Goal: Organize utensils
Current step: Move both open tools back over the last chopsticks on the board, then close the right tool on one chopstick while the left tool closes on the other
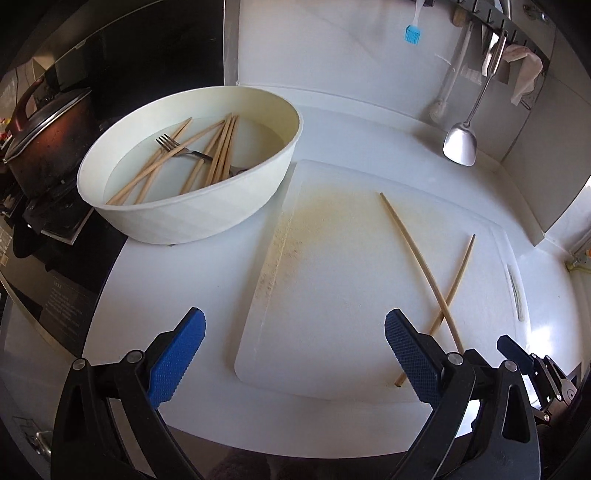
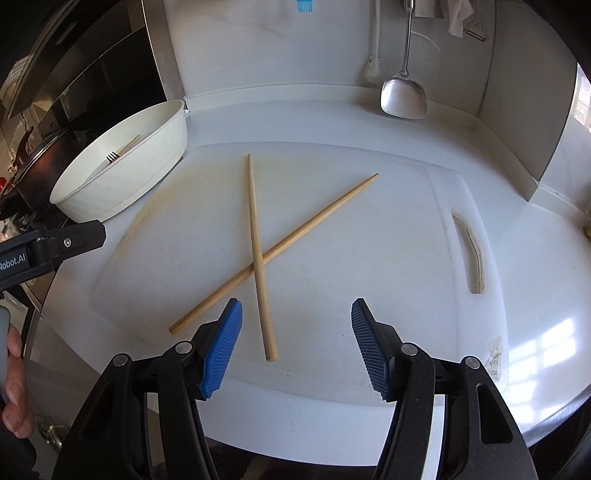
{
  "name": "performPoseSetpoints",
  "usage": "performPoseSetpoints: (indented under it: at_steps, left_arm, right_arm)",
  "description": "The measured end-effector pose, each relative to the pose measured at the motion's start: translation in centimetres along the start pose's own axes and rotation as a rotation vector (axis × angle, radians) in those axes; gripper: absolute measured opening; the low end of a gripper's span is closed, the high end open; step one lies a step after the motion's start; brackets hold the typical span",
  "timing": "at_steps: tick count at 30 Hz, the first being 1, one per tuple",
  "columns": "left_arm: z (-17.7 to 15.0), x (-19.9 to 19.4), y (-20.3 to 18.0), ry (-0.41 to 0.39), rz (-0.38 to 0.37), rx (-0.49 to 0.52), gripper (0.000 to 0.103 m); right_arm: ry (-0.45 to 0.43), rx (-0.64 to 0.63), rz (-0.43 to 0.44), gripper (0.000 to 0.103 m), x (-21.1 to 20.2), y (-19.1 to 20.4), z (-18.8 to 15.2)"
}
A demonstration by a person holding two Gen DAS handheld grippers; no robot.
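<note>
Two wooden chopsticks point(image 2: 258, 254) lie crossed on a white cutting board point(image 2: 369, 229); they also show in the left wrist view point(image 1: 417, 251). A white oval basin point(image 1: 192, 206) at the left holds several chopsticks point(image 1: 218, 151) and a metal fork point(image 1: 173, 144). My left gripper point(image 1: 295, 332) is open and empty above the board's near left edge. My right gripper point(image 2: 295, 325) is open and empty, just short of the near end of one chopstick. Its finger also shows at the right of the left wrist view point(image 1: 513, 349).
A metal spatula point(image 2: 403, 96), a white brush point(image 2: 373, 70) and a blue silicone brush point(image 1: 412, 33) hang on the back wall. A dark pot point(image 1: 40, 136) sits on the stove at the left. The board's handle slot point(image 2: 471, 254) is at the right.
</note>
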State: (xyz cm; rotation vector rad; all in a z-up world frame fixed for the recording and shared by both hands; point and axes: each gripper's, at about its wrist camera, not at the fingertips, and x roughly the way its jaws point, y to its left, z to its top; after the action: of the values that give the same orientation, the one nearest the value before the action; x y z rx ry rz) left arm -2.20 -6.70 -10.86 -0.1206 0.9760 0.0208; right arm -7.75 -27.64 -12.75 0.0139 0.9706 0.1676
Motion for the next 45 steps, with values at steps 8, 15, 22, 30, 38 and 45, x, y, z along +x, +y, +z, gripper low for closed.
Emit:
performPoseSetpoints:
  at_steps: [8, 15, 22, 30, 38, 45]
  left_arm:
    - [-1.2, 1.3, -1.6, -0.011, -0.018, 0.040, 0.096]
    - [-2.0, 2.4, -2.6, 0.006, -0.029, 0.046, 0.096]
    - [-2.1, 2.9, -3.2, 0.011, -0.041, 0.049, 0.096]
    - [-1.9, 3.4, -5.4, 0.007, -0.061, 0.080, 0.096]
    - [-1.6, 4.3, -8.6, -0.010, -0.081, 0.146, 0.096]
    - [-1.8, 5.2, -11.0, -0.021, -0.096, 0.221, 0.096]
  right_arm:
    - [-0.019, -0.004, -0.018, 0.059, 2.2, 0.1, 0.5]
    - [-0.057, -0.058, -0.036, 0.057, 3.6, 0.7, 1.0]
    - [-0.109, -0.068, -0.054, 0.020, 3.5, 0.4, 0.7]
    - [-0.131, 0.036, -0.075, 0.007, 3.2, -2.2, 0.7]
    - [-0.138, 0.138, -0.155, 0.007, 2.4, -5.5, 0.4]
    - [-0.138, 0.177, -0.179, 0.007, 1.8, -7.2, -0.5]
